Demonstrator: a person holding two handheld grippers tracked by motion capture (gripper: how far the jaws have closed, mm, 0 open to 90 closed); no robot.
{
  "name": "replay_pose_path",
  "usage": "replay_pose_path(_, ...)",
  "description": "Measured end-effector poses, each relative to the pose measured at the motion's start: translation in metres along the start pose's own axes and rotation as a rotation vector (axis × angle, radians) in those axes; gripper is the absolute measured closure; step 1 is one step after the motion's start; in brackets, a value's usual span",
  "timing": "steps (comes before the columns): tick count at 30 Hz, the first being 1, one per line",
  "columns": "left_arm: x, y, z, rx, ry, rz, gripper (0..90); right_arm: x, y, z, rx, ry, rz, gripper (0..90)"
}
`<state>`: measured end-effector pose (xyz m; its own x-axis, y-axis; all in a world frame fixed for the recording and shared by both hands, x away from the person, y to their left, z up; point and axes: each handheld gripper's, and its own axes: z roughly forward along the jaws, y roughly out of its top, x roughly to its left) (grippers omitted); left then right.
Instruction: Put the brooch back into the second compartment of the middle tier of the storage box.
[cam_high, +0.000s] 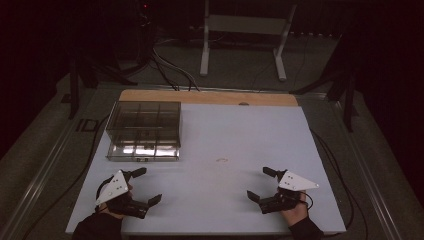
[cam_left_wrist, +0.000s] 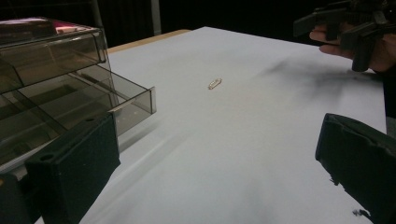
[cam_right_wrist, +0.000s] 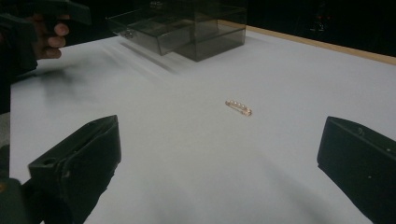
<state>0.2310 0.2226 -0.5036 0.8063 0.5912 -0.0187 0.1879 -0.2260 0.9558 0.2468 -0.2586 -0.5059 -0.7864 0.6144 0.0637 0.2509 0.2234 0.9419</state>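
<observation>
— Both sets of jaws stood wide apart and held nothing. The left gripper sat near the table's front left corner, and the right gripper near the front right.

— And the pin?

— It lay flat on the bare white top, about midway between the two grippers and a little farther in, well apart from both. In the right gripper view the pin looked like a thin gold bar with a row of small pearls along it.

— How would it handle?

— Very light and stiff, I'd judge, but small, low and probably slippery on that smooth top. A pinch across its narrow middle, with the pads down at the surface, seemed the best hold; a grip on one end might have flicked it away.

— Where might it go?

— Perhaps the smoky clear box at the back left, whose lower drawer stood pulled out towards the left gripper.
</observation>
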Motion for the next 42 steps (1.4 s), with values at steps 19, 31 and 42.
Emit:
replay_pose_path(19, -0.008, 0.004, 0.008, 0.032, -0.06, 0.008, 0.4, 0.002, 0.002, 0.0, -0.009, -0.009, 0.013, 0.0)
replay_pose_path(31, -0.011, 0.018, 0.014, 0.043, -0.112, 0.016, 0.4, 0.004, 0.003, -0.001, -0.013, -0.018, 0.007, 0.0)
replay_pose_path(42, -0.006, 0.04, 0.02, 0.038, -0.127, 0.04, 0.4, 0.005, 0.004, 0.001, -0.011, -0.013, 0.006, 0.0)
